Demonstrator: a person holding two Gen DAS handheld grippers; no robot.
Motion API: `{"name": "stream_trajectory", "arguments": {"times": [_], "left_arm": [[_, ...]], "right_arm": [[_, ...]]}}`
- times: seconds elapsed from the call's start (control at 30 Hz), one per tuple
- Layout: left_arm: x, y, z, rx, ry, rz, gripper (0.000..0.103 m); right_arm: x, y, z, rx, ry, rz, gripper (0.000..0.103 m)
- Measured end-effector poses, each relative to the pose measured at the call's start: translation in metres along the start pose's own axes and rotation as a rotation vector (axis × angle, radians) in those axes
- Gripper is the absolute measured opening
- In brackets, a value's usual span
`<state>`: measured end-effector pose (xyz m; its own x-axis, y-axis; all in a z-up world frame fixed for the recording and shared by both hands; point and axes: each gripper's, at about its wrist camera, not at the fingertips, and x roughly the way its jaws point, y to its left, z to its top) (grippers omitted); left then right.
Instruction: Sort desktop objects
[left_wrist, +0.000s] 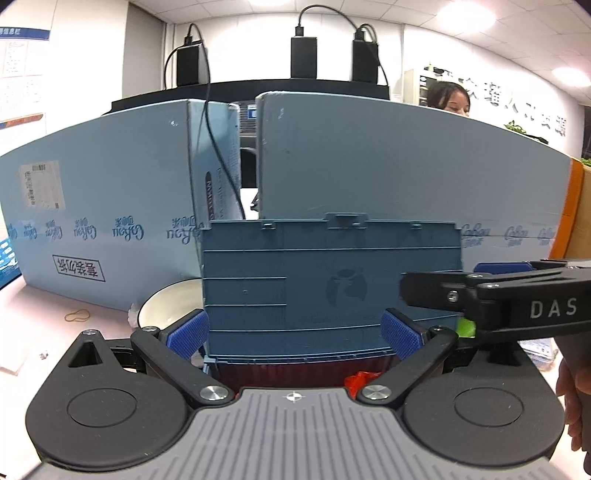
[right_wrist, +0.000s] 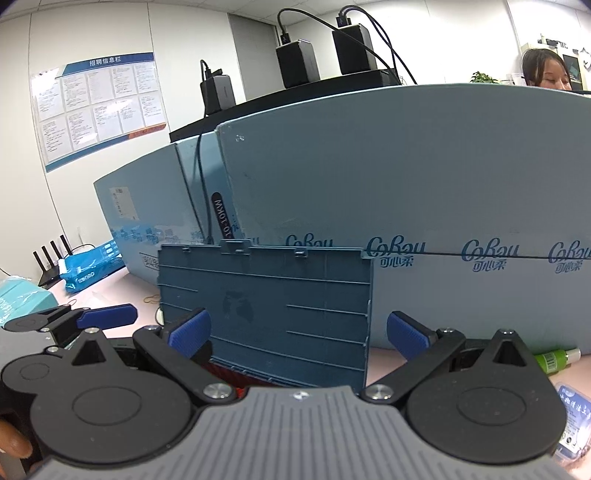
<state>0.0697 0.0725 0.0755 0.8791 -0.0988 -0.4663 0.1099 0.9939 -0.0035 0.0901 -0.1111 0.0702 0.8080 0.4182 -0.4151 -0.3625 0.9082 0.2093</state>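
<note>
Blue-grey plastic lid (left_wrist: 332, 288) stands raised over open storage box, hinged back so contents reachable. My left claw (left_wrist: 293, 334) spread before lid; right claw (right_wrist: 297, 334) spread too, nothing pinched. Green bottle (right_wrist: 554, 360) right of lid, on counter (right_wrist: 122, 295).

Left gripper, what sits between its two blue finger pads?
In the left wrist view, the upright blue-grey ribbed plastic lid stands between the left gripper's pads.

Read "CoRou" with "可心柔" repeated along the big pale-blue cardboard box (right_wrist: 443, 184), "DAS" on the black right gripper (left_wrist: 491, 266), "招聘信息栏" heading the blue-and-white wall notice board (right_wrist: 99, 107).
</note>
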Motion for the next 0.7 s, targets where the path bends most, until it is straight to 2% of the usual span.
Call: {"name": "stream_trajectory", "arguments": {"times": [0.37,0.5,0.7], "left_arm": [[0.013,0.012,0.002,-0.055,-0.040,0.005,0.100],[0.018,0.013,0.002,-0.049,-0.028,0.005,0.100],[0.021,0.013,0.000,-0.048,-0.018,0.005,0.100]], "right_arm": [[0.005,-0.015,-0.004,0.059,-0.091,0.075,0.103],[0.010,-0.017,-0.004,0.072,-0.079,0.125,0.103],[0.013,-0.012,-0.004,0.059,-0.078,0.132,0.103]]}}
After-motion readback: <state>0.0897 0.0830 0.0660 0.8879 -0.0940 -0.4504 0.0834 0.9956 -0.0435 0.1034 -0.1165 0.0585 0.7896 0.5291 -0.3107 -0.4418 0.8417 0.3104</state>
